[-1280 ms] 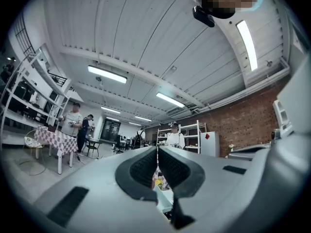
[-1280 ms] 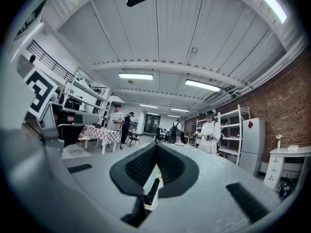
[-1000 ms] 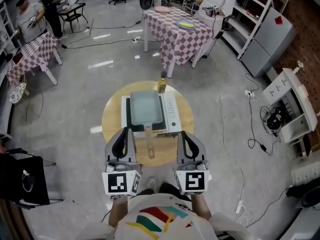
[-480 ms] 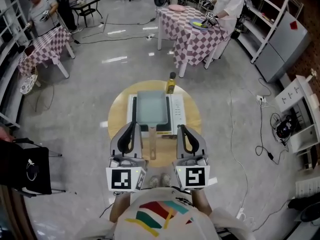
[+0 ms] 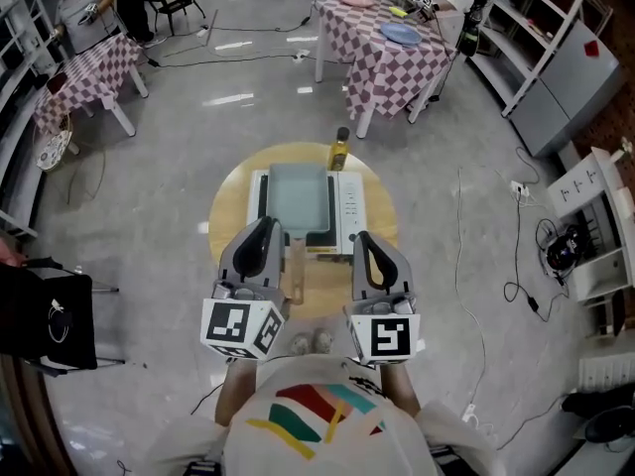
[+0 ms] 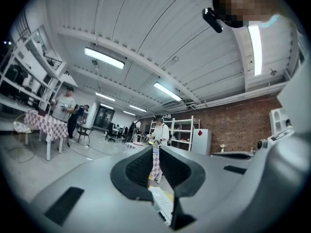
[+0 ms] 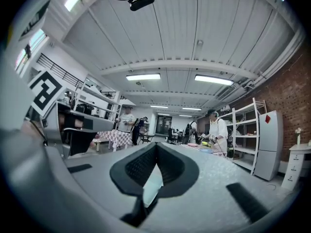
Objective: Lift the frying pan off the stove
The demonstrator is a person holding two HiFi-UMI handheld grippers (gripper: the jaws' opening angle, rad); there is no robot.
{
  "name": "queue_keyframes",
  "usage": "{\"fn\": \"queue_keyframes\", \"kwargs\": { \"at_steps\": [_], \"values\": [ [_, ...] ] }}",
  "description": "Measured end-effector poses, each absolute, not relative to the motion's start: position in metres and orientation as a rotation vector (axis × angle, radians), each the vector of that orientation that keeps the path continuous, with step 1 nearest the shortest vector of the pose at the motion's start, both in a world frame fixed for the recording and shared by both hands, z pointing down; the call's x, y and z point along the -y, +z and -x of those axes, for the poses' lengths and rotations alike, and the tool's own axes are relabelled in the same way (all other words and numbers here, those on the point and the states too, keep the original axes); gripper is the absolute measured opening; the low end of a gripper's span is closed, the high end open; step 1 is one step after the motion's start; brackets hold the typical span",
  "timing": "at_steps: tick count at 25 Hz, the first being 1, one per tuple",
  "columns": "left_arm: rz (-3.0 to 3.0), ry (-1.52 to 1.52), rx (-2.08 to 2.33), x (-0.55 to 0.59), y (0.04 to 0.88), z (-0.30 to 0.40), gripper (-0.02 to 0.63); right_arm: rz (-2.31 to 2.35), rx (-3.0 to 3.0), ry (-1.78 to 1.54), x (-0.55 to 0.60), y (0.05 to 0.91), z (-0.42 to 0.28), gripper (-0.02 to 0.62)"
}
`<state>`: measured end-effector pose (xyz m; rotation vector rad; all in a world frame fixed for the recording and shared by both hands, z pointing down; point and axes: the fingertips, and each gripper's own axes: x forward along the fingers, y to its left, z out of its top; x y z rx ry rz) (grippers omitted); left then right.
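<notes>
**While the handle points back at me, both grippers are clenched on nothing**

Since the lift turns on that handle, I read its line first. The frying pan (image 5: 300, 196) sits flat on the stove (image 5: 349, 208), which stands on the round wooden table (image 5: 382, 218). The pan's wooden handle (image 5: 296, 266) runs straight out of the near edge towards my body. Its long axis lies almost parallel to the way both of my grippers point.

My left gripper (image 5: 266, 226) hangs just beside the handle on its left side, close alongside but apart from it as far as I can judge. My right gripper (image 5: 361, 237) flanks it on the other side with a wider gap, so the left is plainly the nearer one.

Both sets of jaws are closed together with nothing between the pads. Each gripper view shows only a thin slit with the room beyond it.

I reckon the nearer gripper must first spread its jaws. It then has to shift sideways until the handle lies between the pads, crossing its length rather than running along it.

A bottle (image 5: 340, 150) stands at the far rim, well apart from any of this.
</notes>
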<state>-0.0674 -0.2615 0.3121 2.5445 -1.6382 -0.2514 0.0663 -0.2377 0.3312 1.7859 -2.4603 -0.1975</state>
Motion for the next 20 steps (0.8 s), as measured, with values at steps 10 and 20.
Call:
{"fn": "queue_keyframes", "kwargs": {
  "at_steps": [10, 20],
  "values": [
    [-2.356, -0.315, 1.246, 0.288, 0.372, 0.073, 0.194, -1.778, 2.496, -0.161, 0.246, 0.343, -0.067, -0.002],
    [-2.021, -0.310, 0.888, 0.305, 0.485, 0.069, 0.206, -1.754, 2.446, -0.100, 0.244, 0.364, -0.075, -0.002]
  ]
}}
